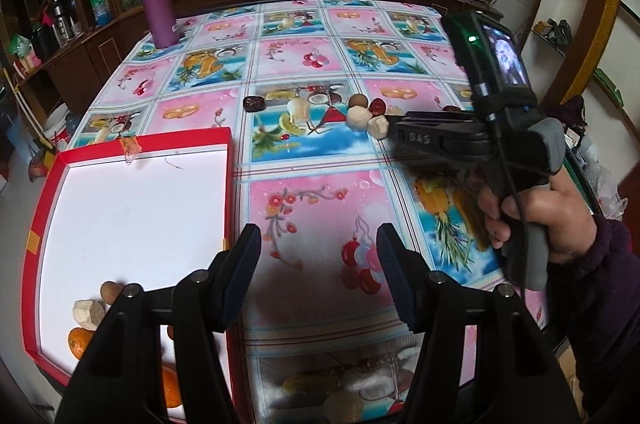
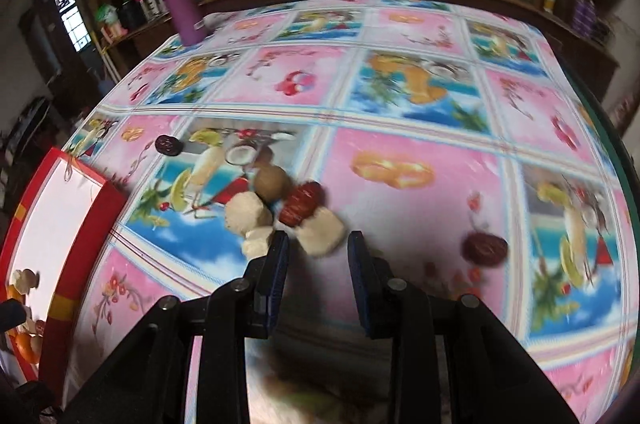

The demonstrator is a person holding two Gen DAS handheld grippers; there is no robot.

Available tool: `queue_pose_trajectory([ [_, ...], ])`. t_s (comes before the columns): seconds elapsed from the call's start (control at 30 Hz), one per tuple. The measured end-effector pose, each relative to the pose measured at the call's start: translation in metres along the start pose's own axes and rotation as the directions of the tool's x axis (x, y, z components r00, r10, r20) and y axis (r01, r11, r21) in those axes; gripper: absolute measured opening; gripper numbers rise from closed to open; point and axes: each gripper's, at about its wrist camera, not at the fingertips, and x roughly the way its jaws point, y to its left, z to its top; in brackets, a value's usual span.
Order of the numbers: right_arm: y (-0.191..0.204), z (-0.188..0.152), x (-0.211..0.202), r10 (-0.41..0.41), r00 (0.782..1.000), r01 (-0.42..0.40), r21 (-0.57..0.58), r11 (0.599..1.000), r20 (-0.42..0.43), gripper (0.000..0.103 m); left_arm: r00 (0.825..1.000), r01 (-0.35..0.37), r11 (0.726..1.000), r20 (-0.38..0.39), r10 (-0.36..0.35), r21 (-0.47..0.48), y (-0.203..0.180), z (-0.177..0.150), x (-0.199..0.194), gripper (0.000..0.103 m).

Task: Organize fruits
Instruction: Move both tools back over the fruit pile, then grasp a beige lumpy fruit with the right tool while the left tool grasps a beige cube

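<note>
R gripper [image 2: 318, 244] jaws parted, empty, nearing pale chunk [image 2: 322, 230]; L gripper [image 1: 318, 268] jaws parted, empty; next: grab chunk, carry to red box [image 1: 48, 183]

A red box [image 1: 48, 183] with a white bottom lies open at the tabletop's left edge. In its near corner are an orange [image 1: 78, 342], a pale chunk [image 1: 89, 312] and a brown round fruit [image 1: 110, 291]. Further right on the tabletop a loose cluster lies: pale chunks [image 2: 248, 214], a brown round fruit [image 2: 272, 183] and a red date [image 2: 302, 201]. Two dark dates [image 2: 168, 145] lie apart.

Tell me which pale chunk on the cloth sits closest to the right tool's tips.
The pale chunk just ahead of the right tool, beside the red date. The other two pale chunks lie further left, outside its left finger.
</note>
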Motion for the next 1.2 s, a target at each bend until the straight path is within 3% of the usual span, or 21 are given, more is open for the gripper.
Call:
queue_pose_trajectory([
  [0.2, -0.008, -0.004, -0.007, 0.006, 1.0, -0.007, 0.027, 1.0, 0.021, 0.022, 1.0, -0.008, 1.0, -0.004, 0.008, 0.018, -0.009, 0.008, 0.005, 0.061],
  [0.4, -0.062, -0.019, -0.051, 0.087, 0.985, -0.12, 0.237, 0.964, 0.146, 0.023, 1.0, -0.001, 1.0, -0.029, 0.002, 0.015, -0.021, 0.029, 0.035, 0.061],
  [0.47, -0.074, -0.023, -0.06, 0.068, 0.98, -0.119, 0.275, 0.954, 0.189, 0.023, 0.999, 0.024, 1.0, -0.042, -0.024, -0.002, -0.027, 0.039, 0.052, 0.061],
  [0.67, -0.089, -0.021, -0.067, 0.05, 0.97, -0.133, 0.345, 0.929, 0.239, 0.023, 0.996, -0.002, 0.997, -0.084, -0.004, -0.078, -0.043, 0.068, 0.102, 0.061],
  [0.87, -0.091, -0.02, -0.067, 0.095, 0.964, -0.181, 0.355, 0.917, 0.248, 0.023, 0.993, -0.01, 0.986, -0.119, -0.01, -0.165, -0.046, 0.081, 0.135, 0.061],
  [0.9, -0.091, -0.02, -0.068, 0.1, 0.963, -0.187, 0.354, 0.916, 0.25, 0.023, 0.995, -0.017, 0.986, -0.102, 0.0, -0.168, -0.047, 0.083, 0.135, 0.056],
  [0.93, -0.09, -0.02, -0.067, 0.105, 0.962, -0.191, 0.35, 0.917, 0.251, 0.023, 0.995, -0.009, 0.986, -0.097, -0.007, -0.168, -0.048, 0.083, 0.136, 0.043],
  [1.07, -0.088, -0.02, -0.067, 0.11, 0.962, -0.194, 0.341, 0.92, 0.25, 0.023, 0.997, -0.006, 0.988, -0.082, -0.006, -0.153, -0.049, 0.083, 0.137, 0.023],
  [1.2, -0.088, -0.021, -0.067, 0.104, 0.963, -0.188, 0.341, 0.921, 0.249, 0.023, 0.996, 0.038, 0.983, -0.078, -0.053, -0.178, -0.042, 0.077, 0.131, 0.023],
])
